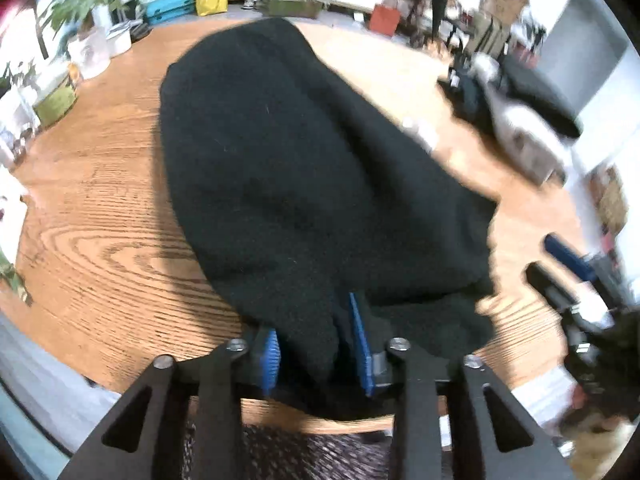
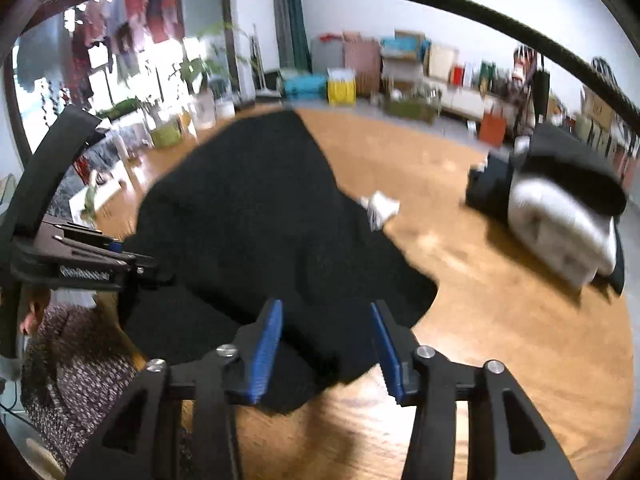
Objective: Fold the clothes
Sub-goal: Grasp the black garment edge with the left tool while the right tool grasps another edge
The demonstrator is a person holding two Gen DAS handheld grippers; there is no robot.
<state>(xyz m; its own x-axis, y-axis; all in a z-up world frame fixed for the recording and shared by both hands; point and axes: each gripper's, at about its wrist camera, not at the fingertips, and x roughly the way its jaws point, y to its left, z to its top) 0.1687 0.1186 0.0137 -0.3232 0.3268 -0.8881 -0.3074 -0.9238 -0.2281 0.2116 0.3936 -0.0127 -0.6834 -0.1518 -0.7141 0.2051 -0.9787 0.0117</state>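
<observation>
**Left wrist view: near hem at risk of dragging**

The black garment point(image 1: 304, 168) is spread on the wooden table point(image 1: 100, 240); a fold sits between the left gripper point(image 1: 316, 344)'s parted jaws, unpinched, and could be dragged.

Right wrist view: the right gripper point(image 2: 326, 340) is held open over the near edge; a snagged pad would undo the fold.

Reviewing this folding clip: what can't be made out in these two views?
- Left wrist view: whether the left tool pinches the black garment; cloth bunches between its pads.
- Left wrist view: the right tool, blurred and cut by the right edge.
- Right wrist view: the folded pile, smeared by motion.
- Both views: the garment's type, dark and featureless.
</observation>
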